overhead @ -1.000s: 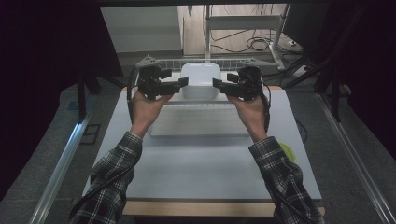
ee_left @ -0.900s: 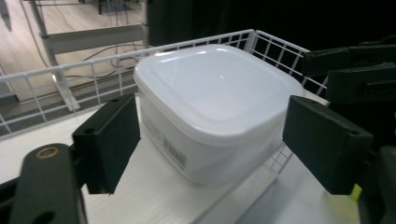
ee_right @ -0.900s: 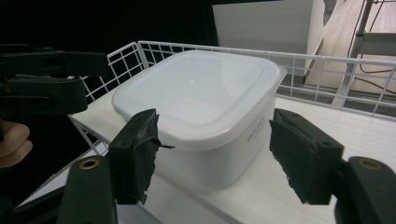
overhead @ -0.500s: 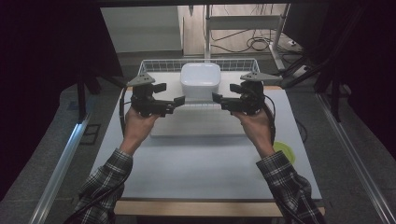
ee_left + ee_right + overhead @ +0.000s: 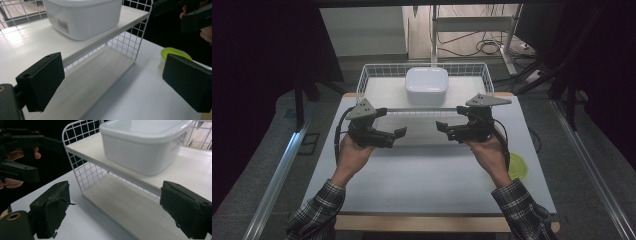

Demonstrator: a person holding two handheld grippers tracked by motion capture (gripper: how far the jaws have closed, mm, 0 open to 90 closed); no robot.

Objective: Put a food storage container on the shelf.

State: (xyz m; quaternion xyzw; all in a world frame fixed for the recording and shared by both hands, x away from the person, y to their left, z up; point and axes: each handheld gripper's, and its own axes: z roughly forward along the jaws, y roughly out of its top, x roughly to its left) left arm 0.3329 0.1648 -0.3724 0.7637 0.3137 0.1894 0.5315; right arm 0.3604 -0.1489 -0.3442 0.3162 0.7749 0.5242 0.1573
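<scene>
A white lidded container (image 5: 427, 85) (image 5: 82, 17) (image 5: 145, 145) rests on the top shelf of a white wire rack (image 5: 367, 75) at the far side of the table. My left gripper (image 5: 398, 134) (image 5: 112, 80) hovers in front of the rack, left of centre, open and empty. My right gripper (image 5: 443, 127) (image 5: 115, 212) faces it from the right, also open and empty. Both pairs of jaws have just been opening with nothing between them. Both grippers are well apart from the container. Each gripper view looks at the rack's lower shelf (image 5: 100, 75) (image 5: 130, 205).
A yellow-green round lid or dish (image 5: 518, 166) (image 5: 175, 53) lies near the table's right edge by my right forearm. The white table top (image 5: 427, 175) spreads between my arms. Dark surroundings and metal rails flank the table.
Both grippers were beside the container on the rack. They have drawn back toward the near side and lower, and their jaws have widened. The container stays on the top shelf.
</scene>
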